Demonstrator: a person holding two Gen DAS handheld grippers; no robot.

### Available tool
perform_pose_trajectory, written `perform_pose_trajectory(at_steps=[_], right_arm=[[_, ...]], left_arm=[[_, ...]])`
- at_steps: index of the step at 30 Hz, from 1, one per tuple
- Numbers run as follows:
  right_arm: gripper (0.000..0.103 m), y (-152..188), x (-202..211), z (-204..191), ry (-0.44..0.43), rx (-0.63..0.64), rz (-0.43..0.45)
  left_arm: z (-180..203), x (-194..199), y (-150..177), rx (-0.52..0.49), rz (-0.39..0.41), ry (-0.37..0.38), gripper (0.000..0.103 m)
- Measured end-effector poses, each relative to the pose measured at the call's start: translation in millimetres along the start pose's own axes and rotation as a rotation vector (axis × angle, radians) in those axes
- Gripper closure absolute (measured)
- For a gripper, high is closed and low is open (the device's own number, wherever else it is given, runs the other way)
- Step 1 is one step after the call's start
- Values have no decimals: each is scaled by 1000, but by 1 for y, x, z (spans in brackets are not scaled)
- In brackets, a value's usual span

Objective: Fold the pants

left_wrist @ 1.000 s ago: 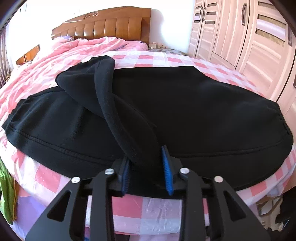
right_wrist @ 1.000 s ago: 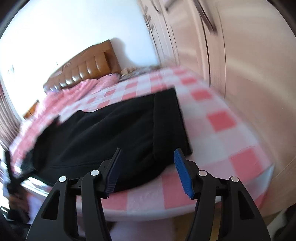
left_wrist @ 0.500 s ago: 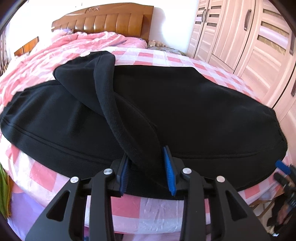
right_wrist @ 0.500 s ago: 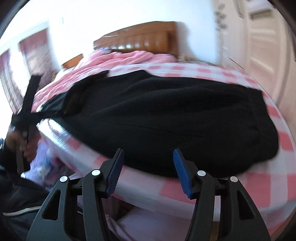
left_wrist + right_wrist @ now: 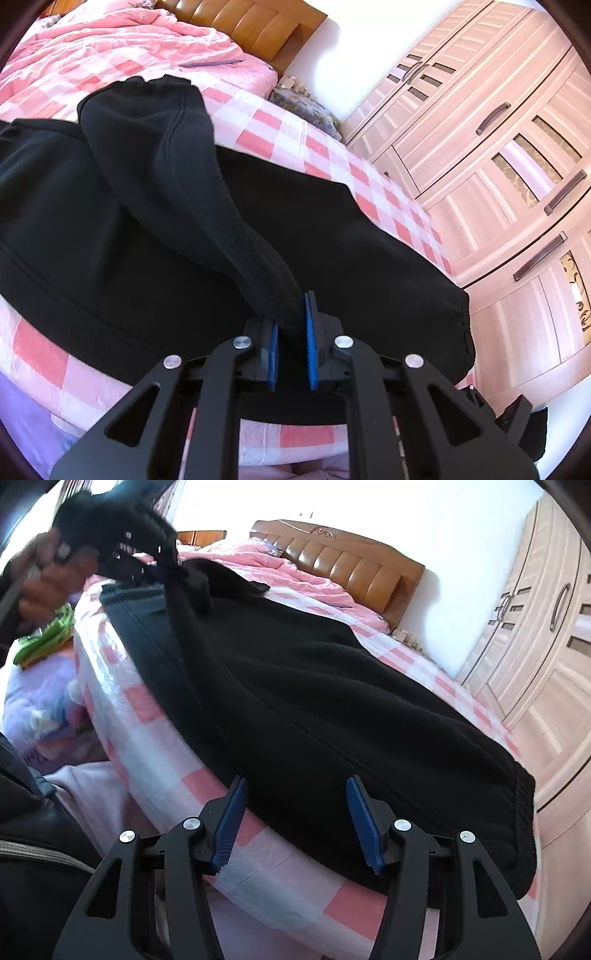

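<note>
**Left tongs hold the pants, right tongs wait at the bed edge**

My left tongs (image 5: 291, 339) are closed on a thick fold of the black pants (image 5: 332, 240), and this fold rises from the cloth to the blue pads. I judge I hold it so that I can carry this part over the rest. My right tongs (image 5: 295, 819) are wide open and grip nothing; they hover just above the near edge of the pants (image 5: 332, 701), close to the ribbed end at the right. I think they wait there to take that edge.

The pants lie spread across the bed (image 5: 258, 122), on the pink checked sheet, and reach near its front edge. Behind them is free sheet, then the pink quilt (image 5: 110, 37) and the headboard (image 5: 354, 561). The wardrobe (image 5: 498, 147) stands along the right side, so room for moving is mostly toward the headboard.
</note>
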State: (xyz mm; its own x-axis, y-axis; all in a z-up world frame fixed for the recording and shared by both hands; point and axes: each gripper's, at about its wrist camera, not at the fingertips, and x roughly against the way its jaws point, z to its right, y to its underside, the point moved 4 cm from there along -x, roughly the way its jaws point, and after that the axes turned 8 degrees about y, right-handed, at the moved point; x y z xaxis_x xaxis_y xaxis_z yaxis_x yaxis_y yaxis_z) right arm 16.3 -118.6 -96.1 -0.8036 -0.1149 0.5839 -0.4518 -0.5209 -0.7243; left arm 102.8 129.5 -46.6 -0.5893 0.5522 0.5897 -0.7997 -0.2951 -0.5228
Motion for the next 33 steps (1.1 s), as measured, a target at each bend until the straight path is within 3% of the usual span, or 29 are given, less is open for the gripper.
perform_pose_trajectory(at_steps=[2, 4, 5, 8, 17, 19, 22, 23, 24, 26, 28, 29, 32, 33], right_arm=[[52, 0, -2, 3, 30, -6, 1], [66, 0, -3, 7, 60, 7, 7], [79, 0, -1, 8, 61, 6, 22], [91, -3, 10, 10, 47, -6, 61], [93, 14, 7, 3, 2, -28, 21], [92, 13, 4, 9, -32, -82, 6], [62, 13, 11, 8, -102, -91, -17], [45, 14, 15, 8, -126, -94, -19], [43, 14, 20, 9, -135, -102, -13], [43, 10, 28, 24, -160, -174, 3], [42, 1, 29, 43, -139, -246, 24], [39, -4, 26, 53, -117, -282, 30], [22, -19, 7, 84, 8, -366, 1], [22, -22, 0, 90, 36, -369, -17]], left_arm=[[4, 2, -1, -5, 10, 1, 92], [5, 5, -3, -6, 19, -1, 92], [4, 5, -3, -6, 19, -1, 92], [-2, 5, 1, -2, 8, -18, 92], [-12, -10, 39, -121, -41, -239, 91], [-15, -11, 42, -149, -39, -281, 79], [-19, -1, 43, -209, 15, -433, 26], [-19, 6, 42, -226, 45, -484, 18], [-17, 18, 40, -255, 106, -562, 18], [-6, 36, 38, -311, 202, -645, 17], [14, 41, 31, -379, 243, -631, 12], [31, 36, 28, -438, 241, -589, 8], [68, 6, 29, -556, 174, -477, 3], [77, -8, 30, -584, 137, -438, 3]])
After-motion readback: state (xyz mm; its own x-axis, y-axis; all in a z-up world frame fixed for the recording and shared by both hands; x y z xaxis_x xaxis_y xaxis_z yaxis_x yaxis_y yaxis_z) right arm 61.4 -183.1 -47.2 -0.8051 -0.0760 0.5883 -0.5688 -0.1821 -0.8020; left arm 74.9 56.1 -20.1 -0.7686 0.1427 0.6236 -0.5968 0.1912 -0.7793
